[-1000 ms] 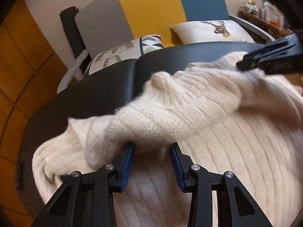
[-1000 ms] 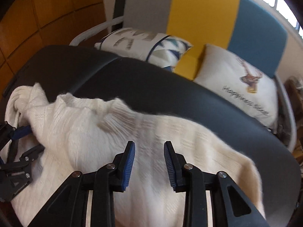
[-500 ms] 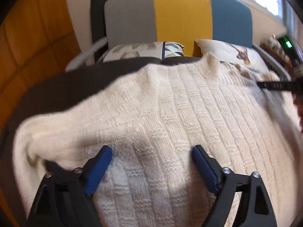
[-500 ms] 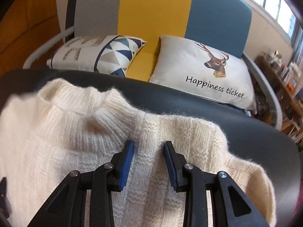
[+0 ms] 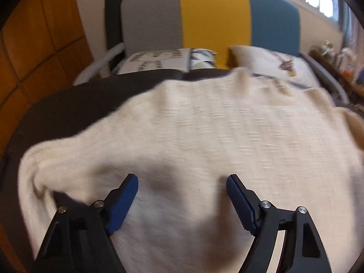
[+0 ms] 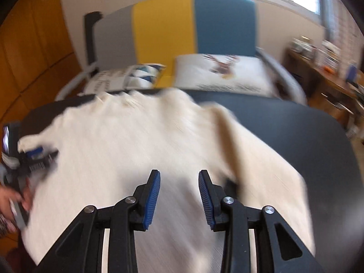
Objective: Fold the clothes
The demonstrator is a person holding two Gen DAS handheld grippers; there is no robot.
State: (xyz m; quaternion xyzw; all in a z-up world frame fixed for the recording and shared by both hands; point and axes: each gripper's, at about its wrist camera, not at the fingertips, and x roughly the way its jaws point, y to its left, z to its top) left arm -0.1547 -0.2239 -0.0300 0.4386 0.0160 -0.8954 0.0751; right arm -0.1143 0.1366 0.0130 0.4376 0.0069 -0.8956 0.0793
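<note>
1. The cream knitted sweater (image 5: pixel 204 136) lies spread across the dark table (image 5: pixel 68 104), covering most of it; both views are blurred.
2. Our left gripper (image 5: pixel 182 195) stands wide open above the near part of the sweater, its blue pads (image 5: pixel 122 202) far apart with nothing between them.
3. Our right gripper (image 6: pixel 179 193) is parted to a narrower gap over the sweater (image 6: pixel 136 141); we see no cloth between its pads (image 6: pixel 152 195).
4. In the right wrist view the left gripper (image 6: pixel 34 157) shows at the sweater's left edge, with a hand (image 6: pixel 13 200) behind it.
5. A fold of knit runs along the right side of the garment, towards the bare part of the table (image 6: pixel 307 132).
6. Beyond the table stands a sofa (image 5: pixel 213 11) in grey, yellow and blue, bearing a patterned cushion (image 5: pixel 159 61) and a white cushion (image 5: pixel 273 63).
</note>
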